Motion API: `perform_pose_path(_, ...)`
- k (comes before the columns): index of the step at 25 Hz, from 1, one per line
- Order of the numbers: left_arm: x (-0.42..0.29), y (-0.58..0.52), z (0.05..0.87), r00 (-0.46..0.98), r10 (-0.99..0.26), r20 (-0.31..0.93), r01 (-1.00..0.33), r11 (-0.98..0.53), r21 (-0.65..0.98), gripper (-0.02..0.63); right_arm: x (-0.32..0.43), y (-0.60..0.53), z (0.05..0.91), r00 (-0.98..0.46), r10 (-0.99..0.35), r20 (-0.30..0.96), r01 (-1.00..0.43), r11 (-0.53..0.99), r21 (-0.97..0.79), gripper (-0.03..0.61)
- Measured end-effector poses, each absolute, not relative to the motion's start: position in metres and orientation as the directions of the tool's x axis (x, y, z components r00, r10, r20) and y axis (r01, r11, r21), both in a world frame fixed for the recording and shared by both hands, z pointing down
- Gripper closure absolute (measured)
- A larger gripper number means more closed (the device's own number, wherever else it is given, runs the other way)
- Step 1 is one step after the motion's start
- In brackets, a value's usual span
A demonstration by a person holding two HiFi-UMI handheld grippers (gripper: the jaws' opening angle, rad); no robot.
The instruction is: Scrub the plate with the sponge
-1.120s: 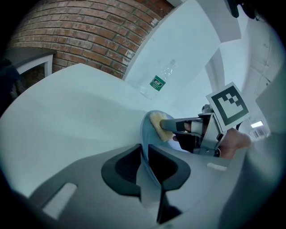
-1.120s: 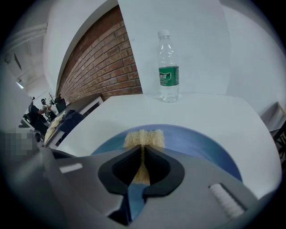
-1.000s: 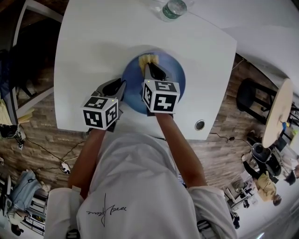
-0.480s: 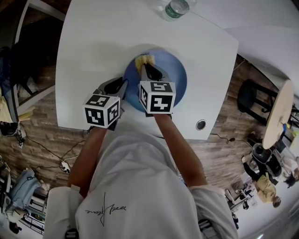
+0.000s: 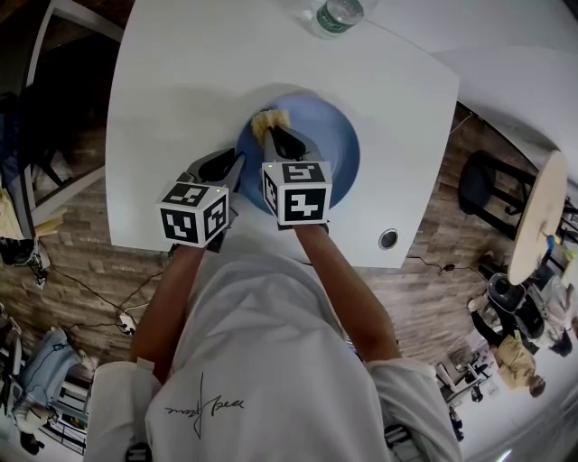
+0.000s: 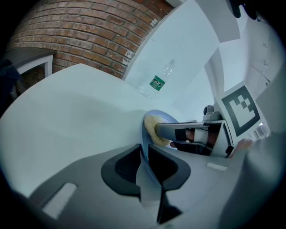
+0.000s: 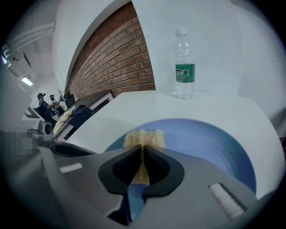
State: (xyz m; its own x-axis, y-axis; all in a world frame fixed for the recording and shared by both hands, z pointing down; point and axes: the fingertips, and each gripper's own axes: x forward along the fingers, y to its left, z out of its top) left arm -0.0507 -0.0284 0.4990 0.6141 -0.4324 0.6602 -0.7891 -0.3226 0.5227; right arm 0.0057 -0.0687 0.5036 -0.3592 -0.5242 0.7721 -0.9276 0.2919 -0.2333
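A blue plate (image 5: 330, 144) lies on the white table (image 5: 181, 81). My left gripper (image 5: 237, 164) is shut on the plate's near-left rim (image 6: 144, 134), seen edge-on between the jaws. My right gripper (image 5: 271, 131) is shut on a yellow sponge (image 5: 268, 119) and presses it onto the plate's far-left part. In the right gripper view the sponge (image 7: 144, 137) sticks out past the jaws onto the plate (image 7: 210, 143). In the left gripper view the sponge (image 6: 154, 129) and the right gripper's fingers (image 6: 178, 132) show above the plate.
A clear water bottle with a green label (image 5: 336, 16) stands at the table's far edge, also seen as the bottle (image 7: 184, 67) and the bottle (image 6: 157, 82). A round cable hole (image 5: 387, 240) sits near the table's front right edge. A stool (image 5: 488, 185) stands on the floor to the right.
My right gripper has slid the sponge leftward across the far part of the plate. The left gripper has stayed on the rim.
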Motion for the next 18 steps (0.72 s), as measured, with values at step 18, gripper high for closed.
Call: perform_pose_path(18, -0.052, -0.032, 0.498, 0.608, -0.446, 0.657, -0.793, -0.298, 0.531, 0.552, -0.003, -0.054, 0.504, -0.400, -0.491, 0.774, -0.910, 0.317, -0.269, 0.554)
